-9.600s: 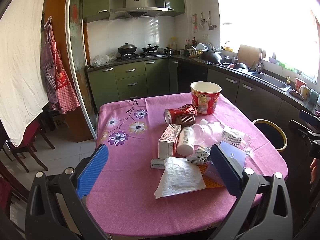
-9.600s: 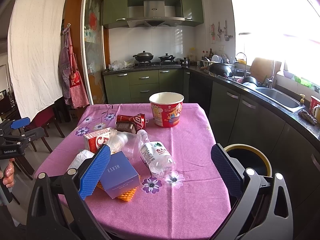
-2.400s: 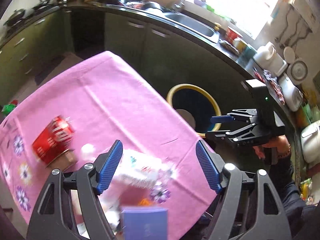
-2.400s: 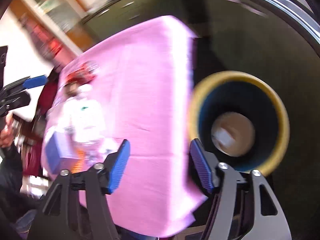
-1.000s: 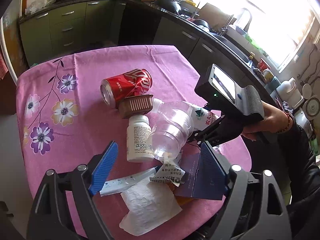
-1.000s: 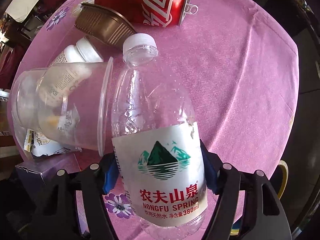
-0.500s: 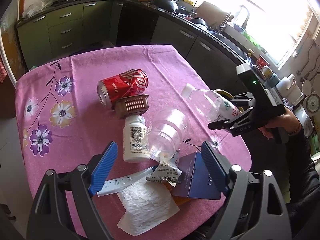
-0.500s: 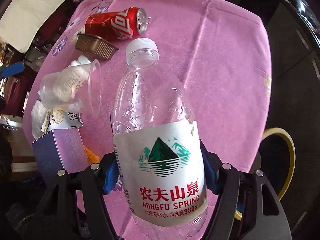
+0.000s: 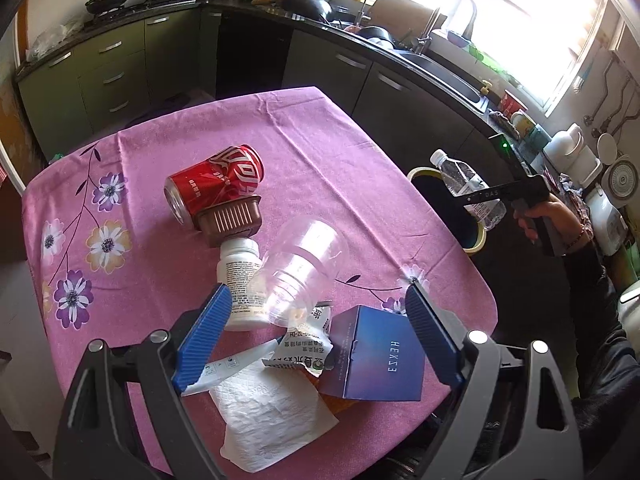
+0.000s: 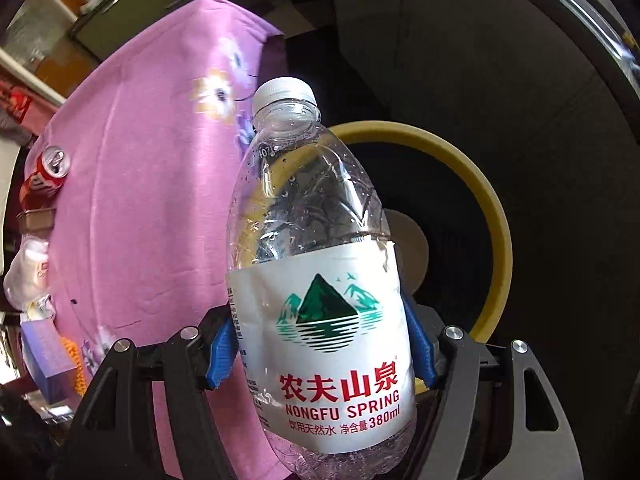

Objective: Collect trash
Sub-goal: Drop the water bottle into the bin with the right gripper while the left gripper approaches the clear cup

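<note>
My right gripper is shut on a clear Nongfu Spring water bottle and holds it above the yellow-rimmed trash bin beside the table. The left wrist view shows the same bottle over the bin. My left gripper is open and empty above the trash pile: a clear plastic cup, a white pill bottle, a red cola can, a brown tray, a blue box, a white napkin and a torn wrapper.
The table has a pink floral cloth. Dark green kitchen cabinets and a counter with a sink run behind and to the right. A round object lies at the bottom of the bin.
My right gripper closed on the water bottle, lifted it off the table and carried it right, over the bin. My left gripper has stayed open above the pile.
</note>
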Demonstrator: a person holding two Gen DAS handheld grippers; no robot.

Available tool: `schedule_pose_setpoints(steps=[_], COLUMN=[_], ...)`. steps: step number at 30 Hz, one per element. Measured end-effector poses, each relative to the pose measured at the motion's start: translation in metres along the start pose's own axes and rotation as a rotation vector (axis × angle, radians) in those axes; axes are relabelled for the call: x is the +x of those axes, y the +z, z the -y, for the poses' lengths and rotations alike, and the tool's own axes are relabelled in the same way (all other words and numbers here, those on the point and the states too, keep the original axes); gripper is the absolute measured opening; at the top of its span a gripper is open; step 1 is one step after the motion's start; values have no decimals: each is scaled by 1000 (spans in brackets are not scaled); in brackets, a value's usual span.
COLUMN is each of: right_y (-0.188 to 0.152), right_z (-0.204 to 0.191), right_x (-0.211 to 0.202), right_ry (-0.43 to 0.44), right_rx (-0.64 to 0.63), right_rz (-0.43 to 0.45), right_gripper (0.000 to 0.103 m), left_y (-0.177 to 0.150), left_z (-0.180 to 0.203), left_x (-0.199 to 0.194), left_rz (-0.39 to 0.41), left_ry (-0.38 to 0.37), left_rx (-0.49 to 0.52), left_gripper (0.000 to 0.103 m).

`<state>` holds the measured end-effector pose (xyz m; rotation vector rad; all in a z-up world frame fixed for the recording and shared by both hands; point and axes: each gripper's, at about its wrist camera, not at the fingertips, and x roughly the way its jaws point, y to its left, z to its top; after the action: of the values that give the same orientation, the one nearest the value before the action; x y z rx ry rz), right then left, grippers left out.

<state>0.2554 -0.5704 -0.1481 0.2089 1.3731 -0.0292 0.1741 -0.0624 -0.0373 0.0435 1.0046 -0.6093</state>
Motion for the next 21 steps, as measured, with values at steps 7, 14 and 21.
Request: schedule_pose_setpoints(steps=[7,14,21], right_y=[12,10,-30], right_z=[33,52,24], right_x=[42,46,9], right_ry=[-1,8,126], right_rx=[86,131,117], right_rz=[-39,-11,101], right_gripper=[69,76,76], left_y=[3,5,7], left_z=[11,19,17], left_x=[2,9,18], left_rz=[-20,-46,-83], left_ry=[11,-1,18], left_rx=[32,54,77], left_gripper=[84,84,84])
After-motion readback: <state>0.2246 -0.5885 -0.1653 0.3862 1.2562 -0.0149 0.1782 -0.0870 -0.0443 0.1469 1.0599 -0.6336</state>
